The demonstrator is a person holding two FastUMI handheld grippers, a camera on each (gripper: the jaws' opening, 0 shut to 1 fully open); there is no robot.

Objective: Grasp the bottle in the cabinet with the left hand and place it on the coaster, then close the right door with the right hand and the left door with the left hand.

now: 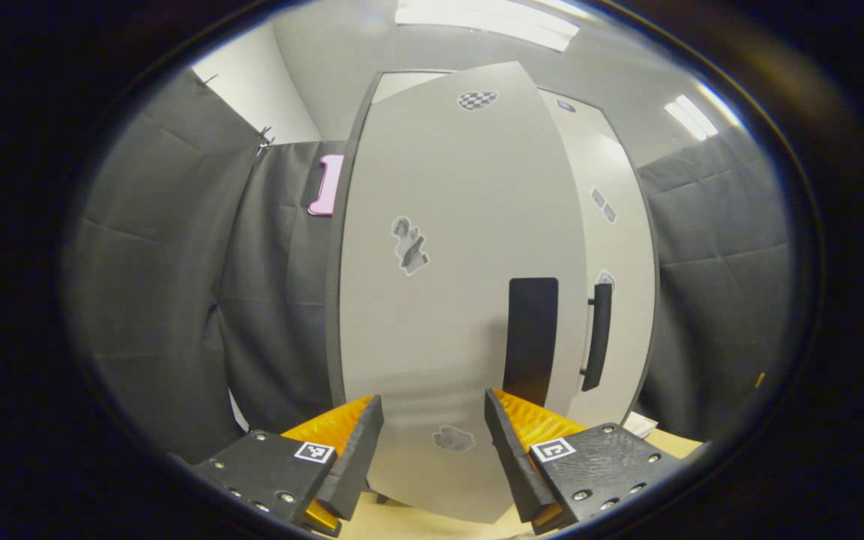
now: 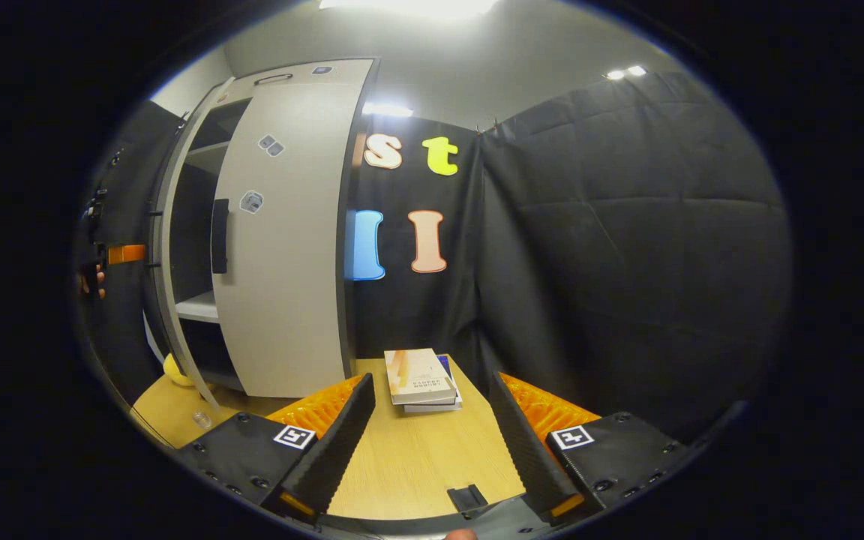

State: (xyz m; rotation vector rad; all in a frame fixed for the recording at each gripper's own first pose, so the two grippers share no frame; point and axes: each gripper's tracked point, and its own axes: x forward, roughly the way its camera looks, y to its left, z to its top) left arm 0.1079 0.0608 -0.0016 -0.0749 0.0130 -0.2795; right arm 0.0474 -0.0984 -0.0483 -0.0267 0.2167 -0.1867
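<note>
The cabinet's left door, grey with stickers and a dark handle, stands close in front of my left gripper. That gripper is open, its fingers just short of the door's face, with nothing between them. Beyond it is the right door with its own handle. In the right gripper view the right door lies flat against the cabinet, while the left door stands ajar, edge-on, with dark shelves showing behind. My right gripper hangs open over the wooden table. A yellow thing peeks out low beside the left door.
Two stacked books lie on the table against the black cloth wall, just past my right gripper. A small clear round thing sits on the table near the cabinet's foot. A hand holding the other gripper shows at the far left.
</note>
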